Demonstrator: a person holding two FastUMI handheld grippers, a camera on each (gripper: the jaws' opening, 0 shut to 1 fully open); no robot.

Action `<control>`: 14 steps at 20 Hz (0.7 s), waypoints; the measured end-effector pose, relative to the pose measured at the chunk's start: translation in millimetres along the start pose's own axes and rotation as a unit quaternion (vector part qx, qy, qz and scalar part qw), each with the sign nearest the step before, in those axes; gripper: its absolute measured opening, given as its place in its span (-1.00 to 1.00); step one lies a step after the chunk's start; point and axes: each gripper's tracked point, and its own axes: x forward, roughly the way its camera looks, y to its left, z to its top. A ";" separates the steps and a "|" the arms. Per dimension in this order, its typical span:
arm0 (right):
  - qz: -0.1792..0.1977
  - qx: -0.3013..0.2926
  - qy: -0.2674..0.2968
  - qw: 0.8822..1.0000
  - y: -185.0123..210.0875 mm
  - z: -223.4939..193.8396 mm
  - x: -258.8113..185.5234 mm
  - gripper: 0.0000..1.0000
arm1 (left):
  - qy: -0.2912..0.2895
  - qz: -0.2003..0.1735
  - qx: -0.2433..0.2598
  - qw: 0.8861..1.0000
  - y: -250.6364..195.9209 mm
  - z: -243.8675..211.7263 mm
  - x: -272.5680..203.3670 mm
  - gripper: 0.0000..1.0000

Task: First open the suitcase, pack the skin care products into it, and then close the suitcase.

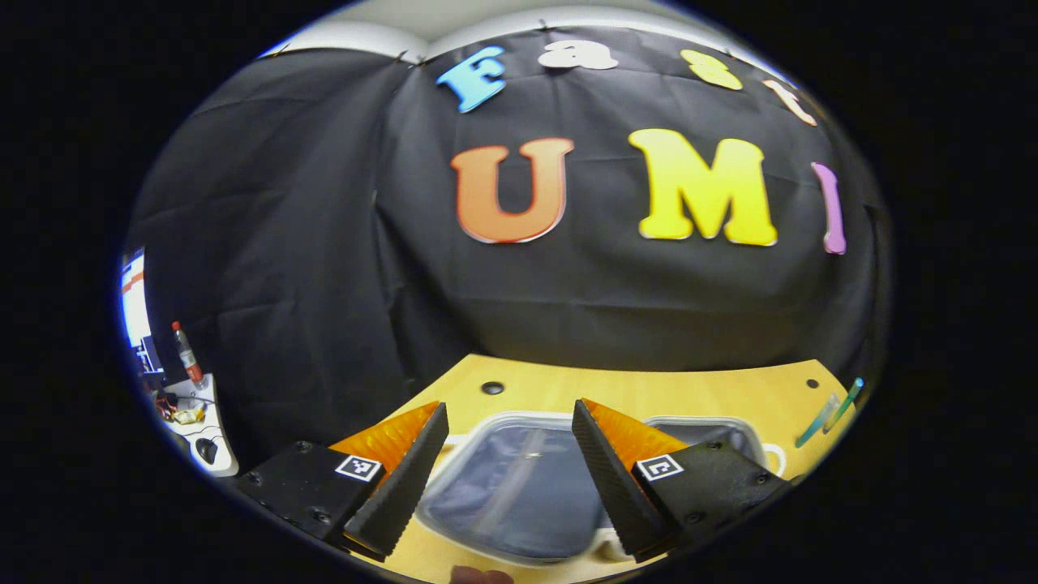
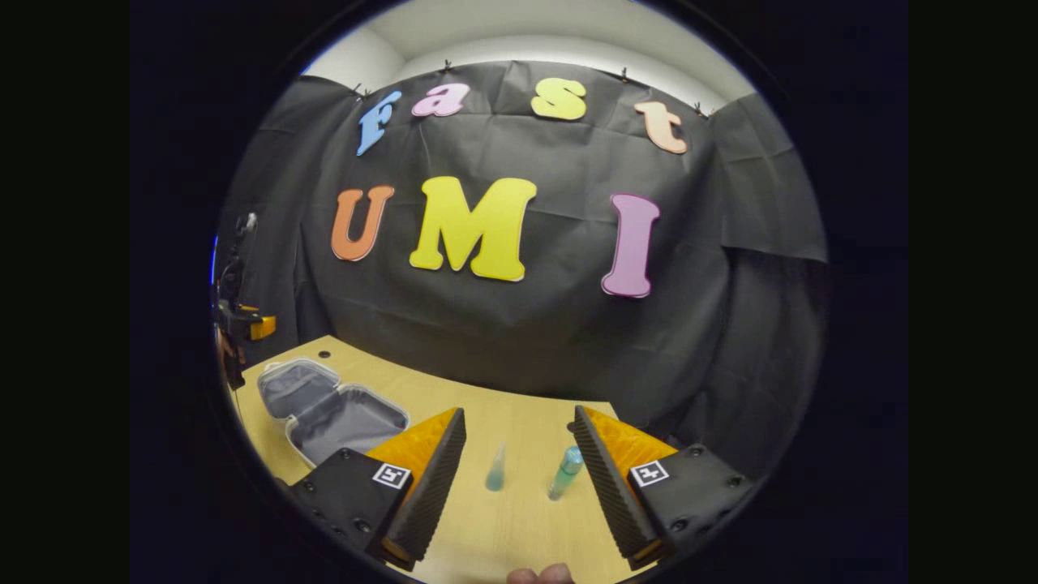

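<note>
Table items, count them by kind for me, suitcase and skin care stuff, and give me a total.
Suitcase, lying open: 1
Skin care tubes, one paler and one with a cap: 2
Total: 3

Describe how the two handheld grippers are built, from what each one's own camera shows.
The left gripper and the right gripper look alike: two wedge-shaped fingers with ribbed inner faces, each mounted on a black block held by screws. Each block carries a small square black-and-white marker. No cables or sleeves are visible.
</note>
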 end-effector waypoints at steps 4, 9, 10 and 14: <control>-0.019 0.017 0.018 0.999 -40.1 -24.7 -6.6 0.59 | -0.012 -0.085 0.005 0.996 -127.2 9.2 -31.6 0.96; -0.025 0.021 0.046 0.998 -79.6 -49.4 -8.3 0.58 | 0.019 -0.224 0.024 0.974 -286.1 -33.7 -67.9 0.96; -0.024 0.019 0.049 0.998 -86.6 -52.1 -8.0 0.59 | 0.026 -0.243 0.036 0.969 -310.5 -46.6 -71.3 0.96; -0.034 0.029 0.077 0.996 -121.4 -74.9 -4.0 0.56 | 0.075 -0.279 0.044 0.956 -380.7 -102.1 -64.4 0.96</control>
